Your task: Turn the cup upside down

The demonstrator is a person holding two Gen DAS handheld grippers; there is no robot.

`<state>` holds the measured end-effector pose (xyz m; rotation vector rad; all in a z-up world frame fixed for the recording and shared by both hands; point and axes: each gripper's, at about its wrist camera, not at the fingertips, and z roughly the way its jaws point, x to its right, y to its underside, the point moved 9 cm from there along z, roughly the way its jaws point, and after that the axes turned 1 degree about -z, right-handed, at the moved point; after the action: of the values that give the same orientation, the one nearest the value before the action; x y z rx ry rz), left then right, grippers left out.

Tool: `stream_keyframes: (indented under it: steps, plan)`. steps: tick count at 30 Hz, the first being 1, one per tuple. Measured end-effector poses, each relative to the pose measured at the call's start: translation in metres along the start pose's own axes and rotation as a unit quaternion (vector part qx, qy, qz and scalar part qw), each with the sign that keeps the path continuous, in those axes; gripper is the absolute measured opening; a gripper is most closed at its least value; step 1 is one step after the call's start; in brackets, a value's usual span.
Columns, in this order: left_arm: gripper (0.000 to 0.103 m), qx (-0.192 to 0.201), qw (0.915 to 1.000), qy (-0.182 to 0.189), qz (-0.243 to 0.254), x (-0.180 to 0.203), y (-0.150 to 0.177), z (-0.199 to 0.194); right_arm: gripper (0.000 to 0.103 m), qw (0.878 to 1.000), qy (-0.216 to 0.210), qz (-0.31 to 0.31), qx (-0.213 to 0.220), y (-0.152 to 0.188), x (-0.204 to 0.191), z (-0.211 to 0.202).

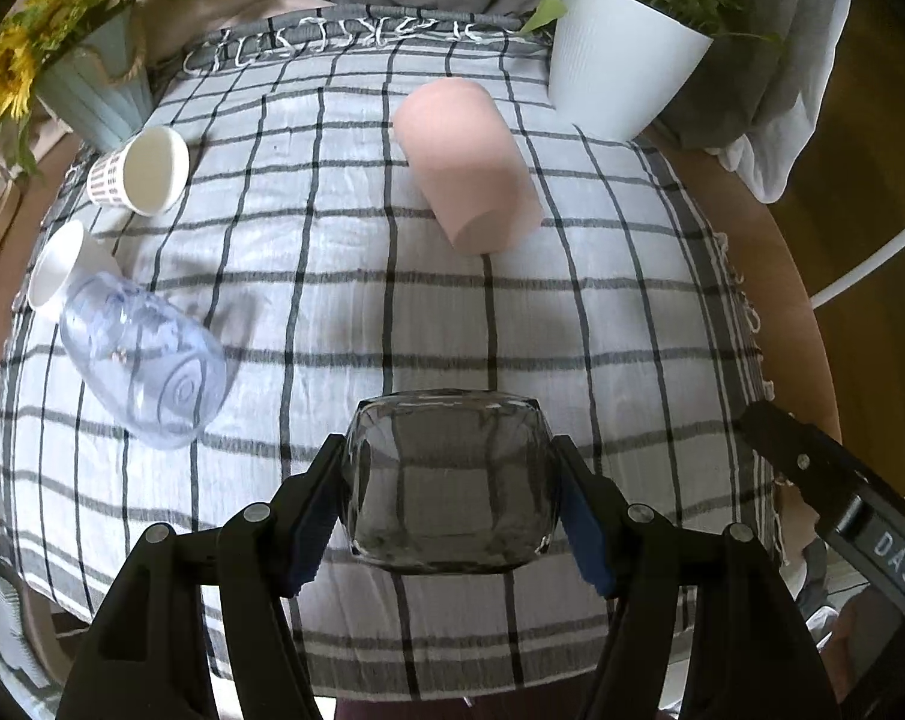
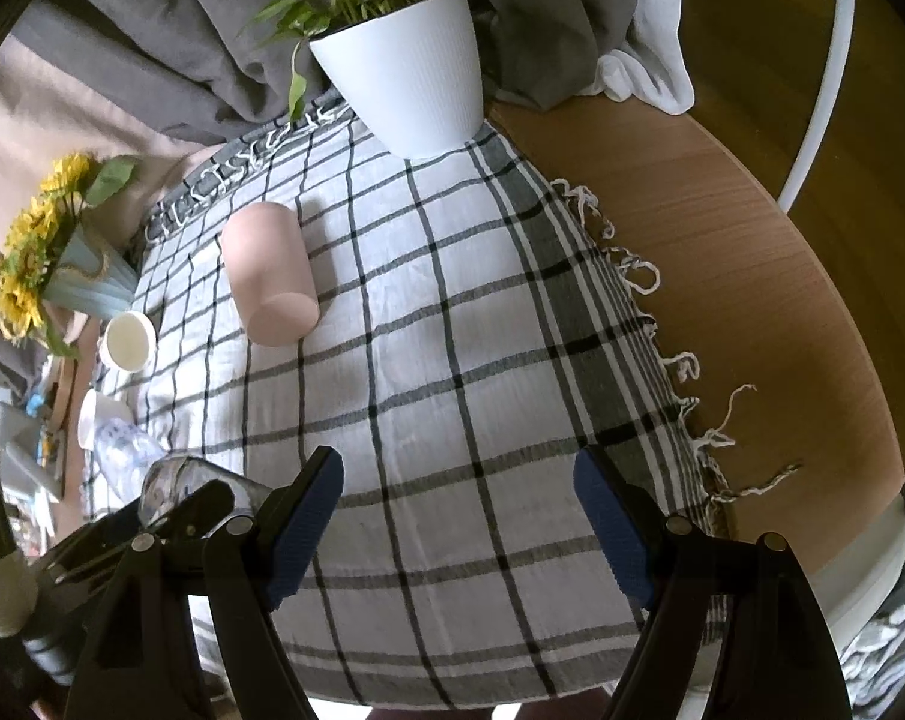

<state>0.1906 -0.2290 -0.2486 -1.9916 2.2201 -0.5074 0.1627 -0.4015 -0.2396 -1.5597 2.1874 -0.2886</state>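
Note:
My left gripper (image 1: 451, 501) is shut on a clear glass cup (image 1: 451, 480), its blue pads pressing both sides, just above the checked cloth (image 1: 602, 324). The cup looks upside down, base toward the camera. It also shows at the left edge of the right wrist view (image 2: 176, 480), held by the left gripper (image 2: 170, 516). My right gripper (image 2: 458, 516) is open and empty above the cloth (image 2: 452, 360), to the right of the left one.
A pink cup (image 1: 467, 165) lies on its side mid-table. A clear plastic cup (image 1: 143, 360) and two white paper cups (image 1: 140, 171) (image 1: 59, 267) lie at the left. A white plant pot (image 1: 623, 57) and a sunflower vase (image 1: 92, 84) stand at the back. Bare wooden table (image 2: 722, 252) lies right.

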Motion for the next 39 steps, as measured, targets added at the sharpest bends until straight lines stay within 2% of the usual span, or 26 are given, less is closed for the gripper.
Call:
stream_keyframes:
  steps: [16, 18, 21, 25, 34, 39]
  plan:
    - [0.065, 0.003, 0.9999, 0.006, -0.013, -0.001, 0.009, -0.003, 0.079, 0.999, 0.005, -0.029, -0.018, 0.009, -0.008, 0.007]
    - [0.066, -0.002, 0.9998, 0.012, -0.014, 0.000, 0.009, -0.001, 0.079, 0.999, 0.004, -0.028, -0.018, 0.009, -0.008, 0.007]
    - [0.079, -0.009, 0.9997, 0.013, -0.017, 0.000, 0.011, 0.002, 0.079, 0.999, 0.003, -0.028, -0.020, 0.009, -0.008, 0.007]
    - [0.085, 0.001, 0.9996, 0.011, -0.025, -0.002, 0.009, 0.000, 0.079, 1.000, 0.004, -0.029, -0.011, 0.008, -0.007, 0.004]
    - [0.086, 0.010, 0.9994, 0.011, -0.030, -0.003, 0.008, -0.003, 0.082, 1.000, 0.004, -0.025, -0.008, 0.010, -0.005, 0.000]
    - [0.086, 0.034, 0.9988, 0.015, -0.031, -0.004, 0.009, -0.021, 0.082, 0.999, 0.020, -0.026, 0.018, 0.009, -0.004, -0.015]
